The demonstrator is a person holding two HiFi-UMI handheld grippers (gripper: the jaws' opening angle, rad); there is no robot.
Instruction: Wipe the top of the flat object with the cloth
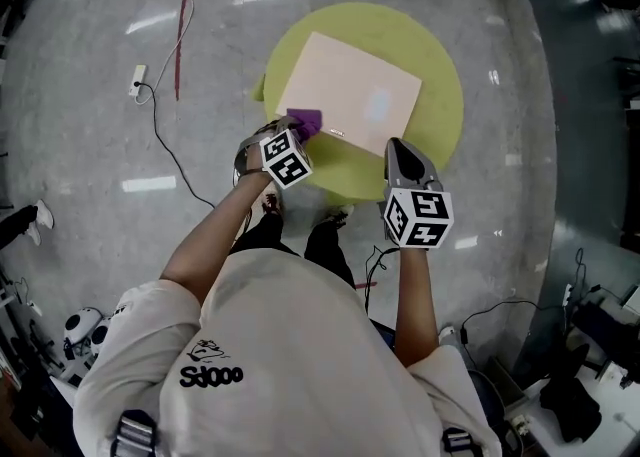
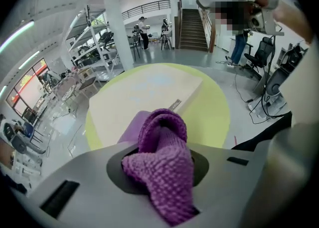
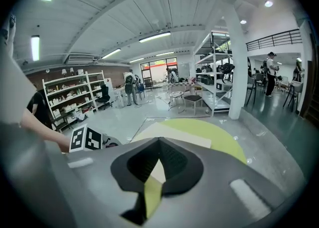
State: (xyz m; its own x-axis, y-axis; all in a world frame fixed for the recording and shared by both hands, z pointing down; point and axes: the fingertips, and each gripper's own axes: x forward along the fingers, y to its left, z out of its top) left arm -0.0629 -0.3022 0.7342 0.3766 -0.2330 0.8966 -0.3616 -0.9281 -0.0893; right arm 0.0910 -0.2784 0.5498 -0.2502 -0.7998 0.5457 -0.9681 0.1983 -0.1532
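A flat beige board lies on a round yellow-green table. My left gripper is shut on a purple knitted cloth, which rests on the board's near left corner. In the left gripper view the cloth bulges out between the jaws, with the board just beyond it. My right gripper hovers over the table's near edge, right of the board, its jaws closed with nothing between them. In the right gripper view the board and table lie ahead.
The table stands on a glossy grey floor. A red cable and a white power strip with its cord lie on the floor at the left. More cables trail at the lower right. Shelving and chairs stand far off.
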